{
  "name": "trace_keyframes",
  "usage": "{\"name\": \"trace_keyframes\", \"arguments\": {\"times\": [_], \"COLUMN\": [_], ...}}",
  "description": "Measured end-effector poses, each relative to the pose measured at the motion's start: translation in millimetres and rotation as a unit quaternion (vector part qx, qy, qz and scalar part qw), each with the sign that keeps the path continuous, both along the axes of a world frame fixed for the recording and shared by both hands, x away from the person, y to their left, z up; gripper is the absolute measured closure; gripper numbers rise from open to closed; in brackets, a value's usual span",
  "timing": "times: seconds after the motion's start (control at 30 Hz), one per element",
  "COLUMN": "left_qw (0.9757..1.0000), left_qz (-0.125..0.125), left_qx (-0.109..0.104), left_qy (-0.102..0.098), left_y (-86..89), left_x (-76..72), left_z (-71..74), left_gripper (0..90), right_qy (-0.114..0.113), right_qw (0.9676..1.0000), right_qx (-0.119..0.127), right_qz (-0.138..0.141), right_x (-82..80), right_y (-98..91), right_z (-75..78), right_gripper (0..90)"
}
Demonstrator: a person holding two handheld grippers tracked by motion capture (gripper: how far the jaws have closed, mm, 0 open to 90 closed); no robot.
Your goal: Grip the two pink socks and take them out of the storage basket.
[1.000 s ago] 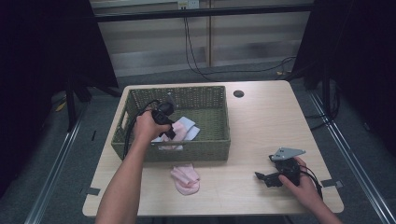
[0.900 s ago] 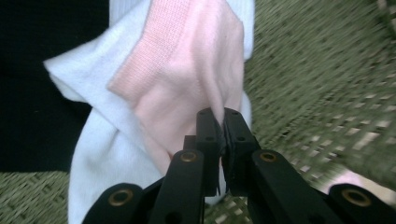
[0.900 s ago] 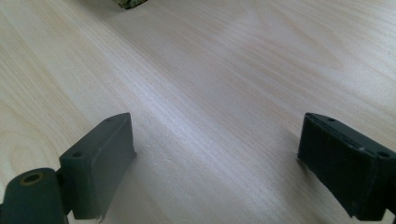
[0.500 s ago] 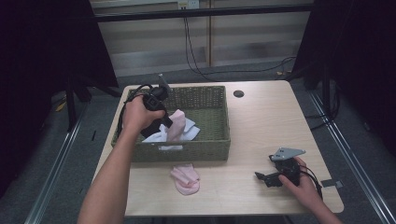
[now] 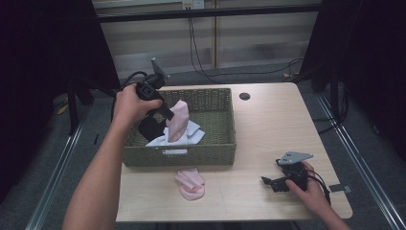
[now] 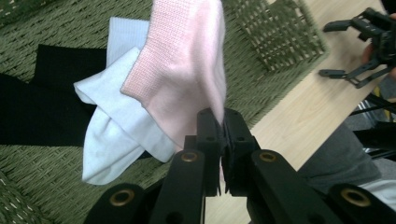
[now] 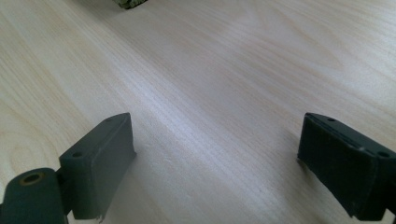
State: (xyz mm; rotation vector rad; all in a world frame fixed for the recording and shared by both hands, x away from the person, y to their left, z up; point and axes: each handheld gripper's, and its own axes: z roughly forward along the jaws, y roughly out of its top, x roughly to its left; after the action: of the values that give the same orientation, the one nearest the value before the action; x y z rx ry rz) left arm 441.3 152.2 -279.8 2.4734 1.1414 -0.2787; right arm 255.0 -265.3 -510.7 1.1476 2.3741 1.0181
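My left gripper point(image 5: 168, 115) is shut on a pink sock point(image 5: 178, 120), which hangs over the green woven basket point(image 5: 225, 143). In the left gripper view the pink sock point(image 6: 187, 79) is pinched between the closed jaws of that gripper point(image 6: 222, 135), above a light blue sock point(image 6: 116, 126) and a black cloth point(image 6: 42, 107) in the basket. A second pink sock point(image 5: 190, 182) lies on the table in front of the basket. My right gripper point(image 5: 269, 183) rests open at the table's near right, its jaws point(image 7: 215, 158) wide apart over bare wood.
The basket stands at the table's left half, with light blue socks point(image 5: 191, 134) and a black cloth point(image 5: 151, 127) inside. A round cable hole point(image 5: 245, 96) sits behind it. The table's front edge point(image 5: 230, 215) is close to the right hand.
My left gripper has risen out of the basket toward its back left, lifting the pink sock with it. The right gripper has stayed put.
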Motion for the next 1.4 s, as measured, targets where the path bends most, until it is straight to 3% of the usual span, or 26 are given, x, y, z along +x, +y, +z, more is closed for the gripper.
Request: {"name": "trace_keyframes", "arguments": {"times": [0.63, 0.67, 0.87, 1.4], "left_qw": [0.9997, 0.9997, 0.9994, 0.9984], "left_qz": [-0.001, -0.011, -0.017, -0.044], "left_qx": [-0.023, -0.021, -0.028, -0.034], "left_qy": [-0.012, -0.011, -0.009, -0.01], "left_y": [5.9, 6.6, 5.5, -0.5], "left_x": [-15.7, -15.9, -22.4, -39.2], "left_z": [36.9, 39.6, 50.3, 58.2], "left_gripper": [86.9, 86.9, 86.9, 86.9], "right_qy": [0.0, 0.0, 0.0, 0.0], "right_qw": [1.0, 1.0, 1.0, 1.0], "right_qx": [0.0, 0.0, 0.0, 0.0], "right_qz": [0.0, 0.0, 0.0, 0.0], "right_x": [0.0, 0.0, 0.0, 0.0], "right_y": [0.0, 0.0, 0.0, 0.0], "right_z": [0.0, 0.0, 0.0, 0.0], "right_gripper": [9.9, 9.9, 9.9, 9.9]}}
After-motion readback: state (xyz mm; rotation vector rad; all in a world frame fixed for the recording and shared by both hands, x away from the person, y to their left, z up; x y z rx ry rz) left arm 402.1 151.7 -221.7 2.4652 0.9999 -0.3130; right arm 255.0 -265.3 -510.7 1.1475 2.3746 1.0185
